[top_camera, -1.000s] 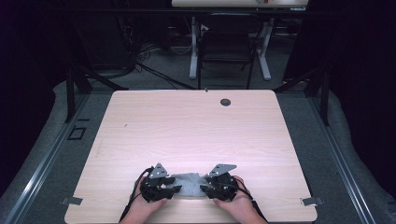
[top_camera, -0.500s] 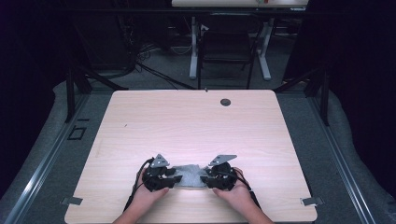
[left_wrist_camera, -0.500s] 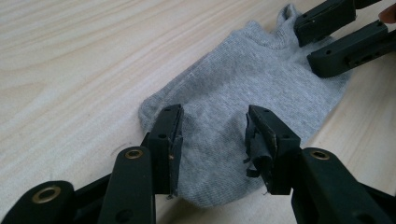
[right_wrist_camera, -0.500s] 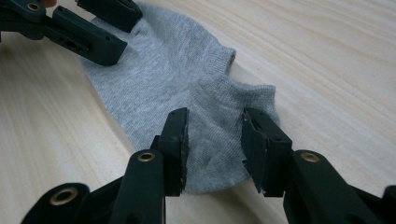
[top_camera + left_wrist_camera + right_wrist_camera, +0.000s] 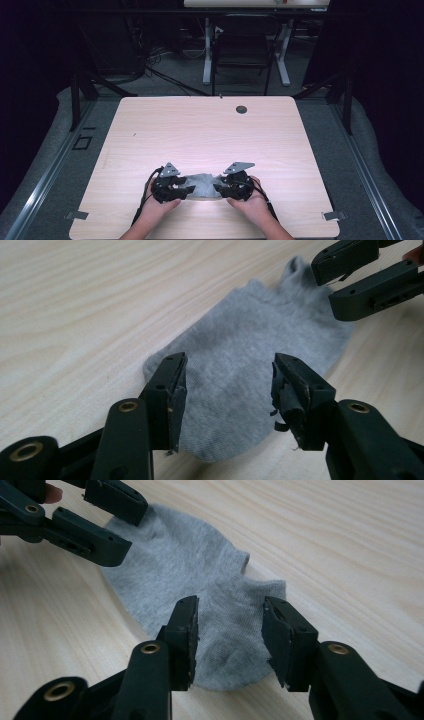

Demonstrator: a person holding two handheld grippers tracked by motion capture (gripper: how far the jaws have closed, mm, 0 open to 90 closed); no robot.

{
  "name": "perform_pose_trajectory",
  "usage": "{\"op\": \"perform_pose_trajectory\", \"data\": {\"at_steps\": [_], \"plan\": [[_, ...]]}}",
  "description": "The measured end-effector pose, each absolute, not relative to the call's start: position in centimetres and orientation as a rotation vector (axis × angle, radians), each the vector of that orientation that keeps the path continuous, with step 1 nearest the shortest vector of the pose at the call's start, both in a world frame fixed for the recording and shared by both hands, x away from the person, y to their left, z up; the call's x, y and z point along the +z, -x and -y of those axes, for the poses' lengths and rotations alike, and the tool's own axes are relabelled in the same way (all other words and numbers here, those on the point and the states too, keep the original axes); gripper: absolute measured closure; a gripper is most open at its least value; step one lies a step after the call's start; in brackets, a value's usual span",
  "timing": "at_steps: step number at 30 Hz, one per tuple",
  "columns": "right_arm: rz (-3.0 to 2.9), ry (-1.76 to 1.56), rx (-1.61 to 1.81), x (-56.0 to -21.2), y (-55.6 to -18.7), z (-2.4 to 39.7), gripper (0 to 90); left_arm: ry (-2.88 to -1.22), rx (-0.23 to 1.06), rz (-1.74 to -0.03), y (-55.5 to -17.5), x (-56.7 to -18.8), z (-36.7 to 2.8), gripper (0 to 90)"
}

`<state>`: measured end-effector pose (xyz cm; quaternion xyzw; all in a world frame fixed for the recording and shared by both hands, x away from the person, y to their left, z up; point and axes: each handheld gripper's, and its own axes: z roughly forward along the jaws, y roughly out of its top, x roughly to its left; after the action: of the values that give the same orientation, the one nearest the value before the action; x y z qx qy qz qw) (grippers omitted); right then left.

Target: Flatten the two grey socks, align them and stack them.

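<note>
Now both jaw pairs have just been opening: the left hand-held gripper (image 5: 227, 390) and right hand-held gripper (image 5: 229, 635) are spread over the grey sock (image 5: 202, 184), left flat on the worktop (image 5: 210, 135) at lower centre, apparently released.

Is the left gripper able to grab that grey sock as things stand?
Probably yes: the left gripper has just opened its jaws, which straddle one end of the grey fabric sock lying flat, with nothing between.

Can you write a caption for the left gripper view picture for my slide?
The left claw, jaws just opened, hovers over a flat grey sock on the wooden table.
</note>
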<state>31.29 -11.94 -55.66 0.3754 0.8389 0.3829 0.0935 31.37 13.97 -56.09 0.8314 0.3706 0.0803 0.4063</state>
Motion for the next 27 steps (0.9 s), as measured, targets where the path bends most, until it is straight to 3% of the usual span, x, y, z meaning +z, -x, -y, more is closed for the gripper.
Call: {"op": "perform_pose_trajectory", "data": {"at_steps": [6,27], "plan": [[-2.446,-1.058,1.180,-53.8,-30.0,13.0,49.6,-2.047,0.225,-0.910,-30.1,-53.9,-15.2,44.0],[-2.383,-1.071,1.177,-53.7,-26.2,17.1,48.4,-2.046,0.316,-0.986,-27.1,-54.4,-20.2,43.4]]}}
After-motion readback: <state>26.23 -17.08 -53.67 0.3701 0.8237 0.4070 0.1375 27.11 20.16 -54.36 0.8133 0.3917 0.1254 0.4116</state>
